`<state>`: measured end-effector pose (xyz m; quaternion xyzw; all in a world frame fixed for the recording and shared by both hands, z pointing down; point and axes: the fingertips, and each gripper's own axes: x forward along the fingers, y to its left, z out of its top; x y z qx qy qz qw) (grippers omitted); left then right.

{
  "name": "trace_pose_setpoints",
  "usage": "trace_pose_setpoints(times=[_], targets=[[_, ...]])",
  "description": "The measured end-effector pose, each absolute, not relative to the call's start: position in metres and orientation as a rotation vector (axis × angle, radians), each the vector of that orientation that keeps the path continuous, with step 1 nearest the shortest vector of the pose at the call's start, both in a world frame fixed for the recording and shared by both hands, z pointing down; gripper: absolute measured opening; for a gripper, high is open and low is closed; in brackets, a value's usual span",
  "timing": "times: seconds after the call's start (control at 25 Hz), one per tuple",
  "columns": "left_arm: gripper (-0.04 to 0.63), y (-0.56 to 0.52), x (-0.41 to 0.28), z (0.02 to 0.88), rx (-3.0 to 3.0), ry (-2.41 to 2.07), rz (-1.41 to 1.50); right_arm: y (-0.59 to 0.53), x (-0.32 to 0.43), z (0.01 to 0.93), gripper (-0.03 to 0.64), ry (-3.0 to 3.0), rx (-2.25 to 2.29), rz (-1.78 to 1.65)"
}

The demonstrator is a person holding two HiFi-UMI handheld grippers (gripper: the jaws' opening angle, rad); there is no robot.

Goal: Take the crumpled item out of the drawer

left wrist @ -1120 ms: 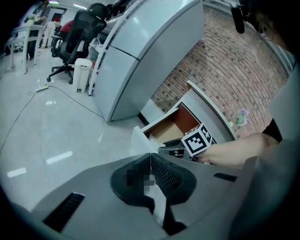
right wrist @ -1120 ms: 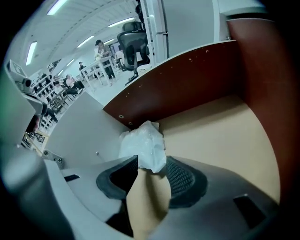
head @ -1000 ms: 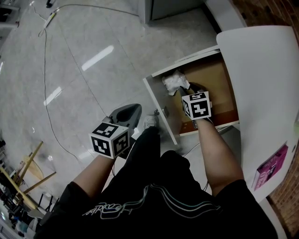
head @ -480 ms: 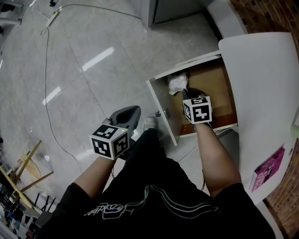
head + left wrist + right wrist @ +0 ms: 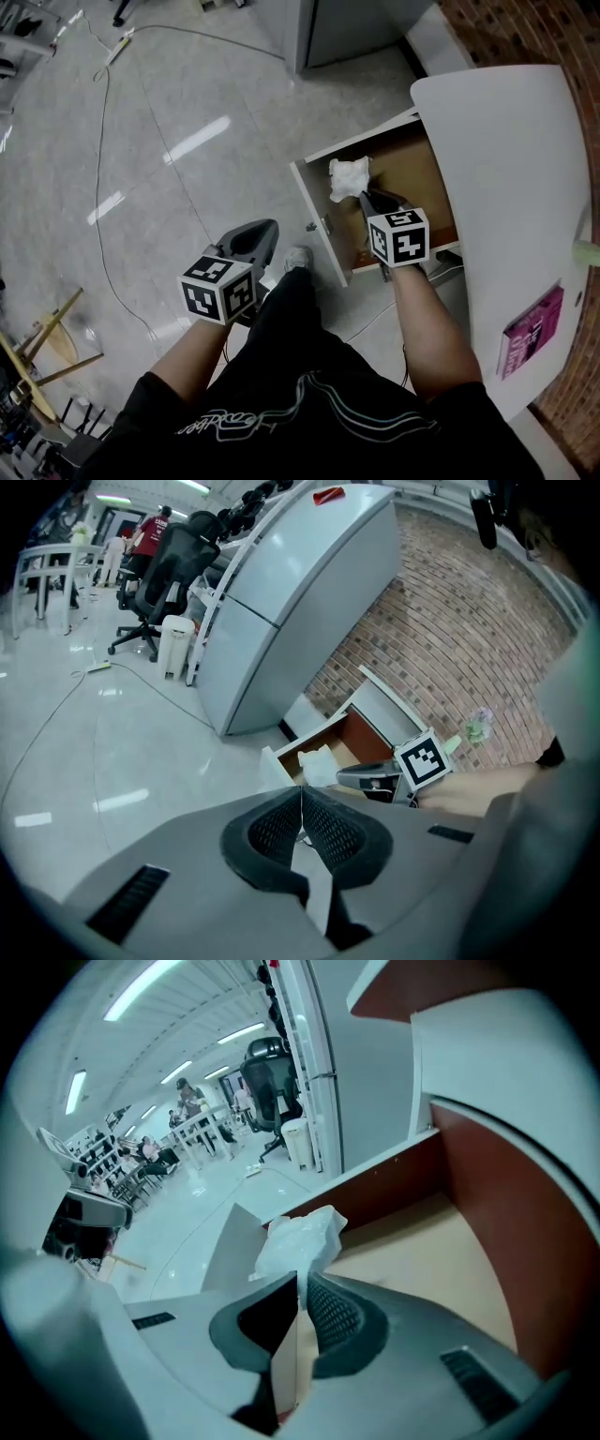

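The crumpled white item (image 5: 349,176) hangs over the front left corner of the open drawer (image 5: 314,202), whose inside is brown wood. My right gripper (image 5: 364,194) reaches into the drawer and is shut on the item's lower edge. In the right gripper view the item (image 5: 300,1237) bunches up just beyond the closed pads of the right gripper (image 5: 300,1279). My left gripper (image 5: 265,228) hovers over the floor left of the drawer, shut and holding nothing. The left gripper view has the left gripper (image 5: 301,794) pointing towards the drawer and the item (image 5: 319,764).
The drawer slides out from under a white tabletop (image 5: 506,187) that carries a pink book (image 5: 530,330). A grey cabinet (image 5: 347,28) stands behind on the tiled floor. A cable (image 5: 103,141) trails over the floor at the left. The person's shoe (image 5: 298,255) is beside the drawer front.
The right gripper's jaws have closed on the crumpled item, which has come away from the drawer's back corner towards the front edge. The left gripper has stayed in place.
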<state>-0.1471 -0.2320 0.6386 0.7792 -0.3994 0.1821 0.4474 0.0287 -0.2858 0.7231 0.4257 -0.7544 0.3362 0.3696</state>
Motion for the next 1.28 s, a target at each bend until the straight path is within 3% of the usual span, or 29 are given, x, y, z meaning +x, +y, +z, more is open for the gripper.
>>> trace_pose_setpoints(times=[0.36, 0.92, 1.28], targets=[[0.023, -0.181, -0.134, 0.542, 2.002, -1.002, 0.382, -0.234, 0.026, 0.579, 0.058, -2.146, 1.136, 0.771], [0.023, -0.048, -0.072, 0.311, 2.370, -0.927, 0.172, -0.073, 0.053, 0.320, 0.058, -2.527, 1.209, 0.625], [0.023, 0.024, -0.042, 0.205, 2.542, -0.905, 0.106, 0.015, 0.070, 0.215, 0.059, -2.727, 1.190, 0.452]])
